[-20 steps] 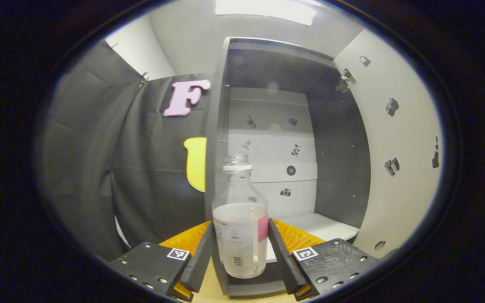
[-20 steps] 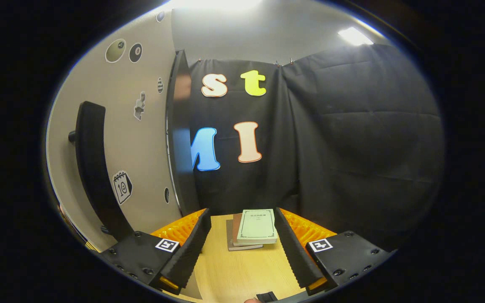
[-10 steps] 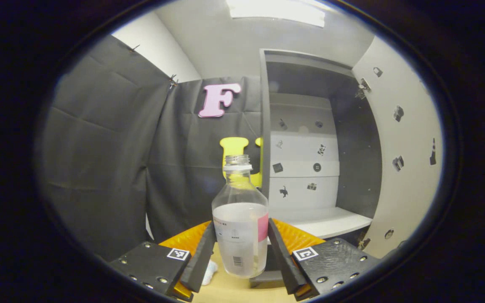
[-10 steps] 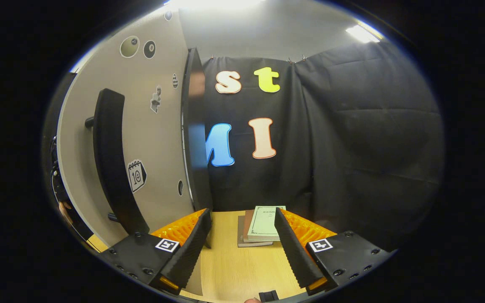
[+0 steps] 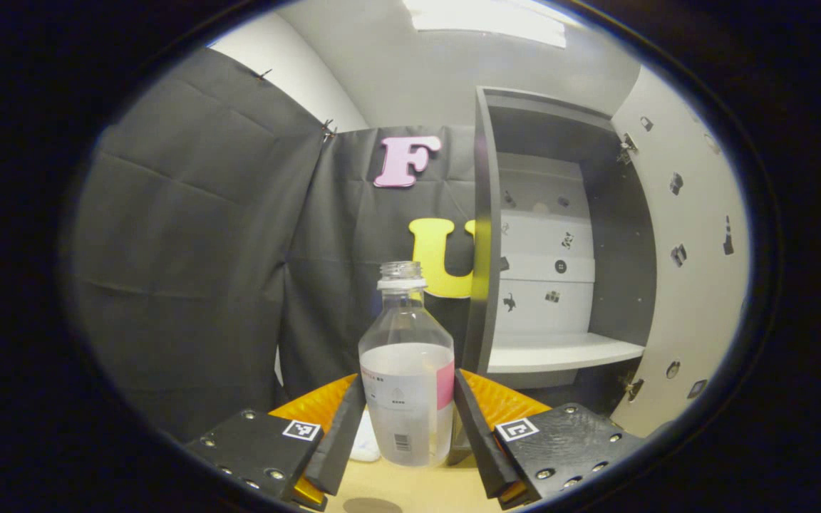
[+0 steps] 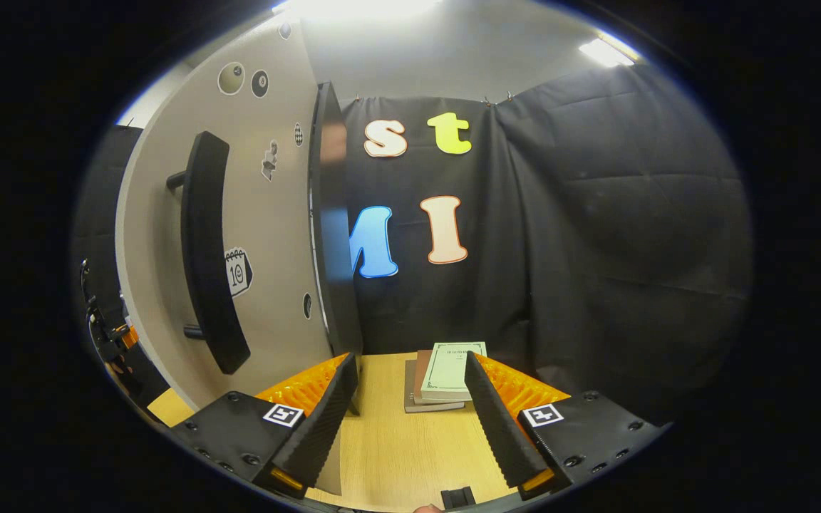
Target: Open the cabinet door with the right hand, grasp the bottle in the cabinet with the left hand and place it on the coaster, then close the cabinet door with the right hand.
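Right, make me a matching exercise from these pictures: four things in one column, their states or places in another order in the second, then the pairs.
Things:
1. clear plastic bottle with a pink label
2. pale cabinet door with a long black handle
3. stack of books with a pale green cover on top
4. right gripper

States or places:
A. swung open
B. lying on the wooden table
C. fingers apart, holding nothing
D. clamped between the left gripper fingers

Pairs: 1-D, 2-A, 3-B, 4-C
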`<state>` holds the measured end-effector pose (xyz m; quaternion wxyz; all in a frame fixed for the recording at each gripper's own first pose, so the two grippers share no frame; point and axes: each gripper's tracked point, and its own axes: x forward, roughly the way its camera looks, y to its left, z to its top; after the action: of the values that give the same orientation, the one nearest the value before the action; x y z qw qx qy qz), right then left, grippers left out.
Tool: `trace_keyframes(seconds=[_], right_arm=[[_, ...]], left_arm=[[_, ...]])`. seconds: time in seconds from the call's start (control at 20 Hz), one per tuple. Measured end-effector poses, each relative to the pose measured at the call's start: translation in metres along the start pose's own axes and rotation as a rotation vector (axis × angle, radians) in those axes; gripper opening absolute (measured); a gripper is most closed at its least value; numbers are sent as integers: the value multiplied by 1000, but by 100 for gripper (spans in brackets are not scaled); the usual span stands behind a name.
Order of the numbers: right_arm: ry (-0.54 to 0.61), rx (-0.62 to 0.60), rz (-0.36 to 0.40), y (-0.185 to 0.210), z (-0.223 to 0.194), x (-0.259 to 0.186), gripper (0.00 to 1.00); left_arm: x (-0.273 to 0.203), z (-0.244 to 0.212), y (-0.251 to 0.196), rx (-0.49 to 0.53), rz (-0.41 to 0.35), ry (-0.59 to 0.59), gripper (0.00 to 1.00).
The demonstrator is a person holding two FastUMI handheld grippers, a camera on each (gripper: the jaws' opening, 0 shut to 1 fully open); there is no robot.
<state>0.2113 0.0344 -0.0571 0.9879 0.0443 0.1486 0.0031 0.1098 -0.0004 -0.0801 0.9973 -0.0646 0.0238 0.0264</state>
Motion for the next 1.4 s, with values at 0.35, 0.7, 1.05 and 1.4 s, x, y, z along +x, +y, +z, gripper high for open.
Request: trace_keyframes(seconds=[0.35, 0.7, 1.05, 1.4], right_arm=[[41, 5, -22, -4, -20, -5, 96], [61, -38, -41, 2, -36, -10, 96], [102, -41, -80, -5, -52, -15, 96], [138, -85, -81, -1, -63, -16, 96]], left_arm=[[-15, -60, 20, -15, 14, 24, 74], [-17, -138, 42, 1, 57, 108, 74], [-13, -210, 49, 28, 75, 212, 74], [-5, -254, 52, 18, 98, 268, 72]])
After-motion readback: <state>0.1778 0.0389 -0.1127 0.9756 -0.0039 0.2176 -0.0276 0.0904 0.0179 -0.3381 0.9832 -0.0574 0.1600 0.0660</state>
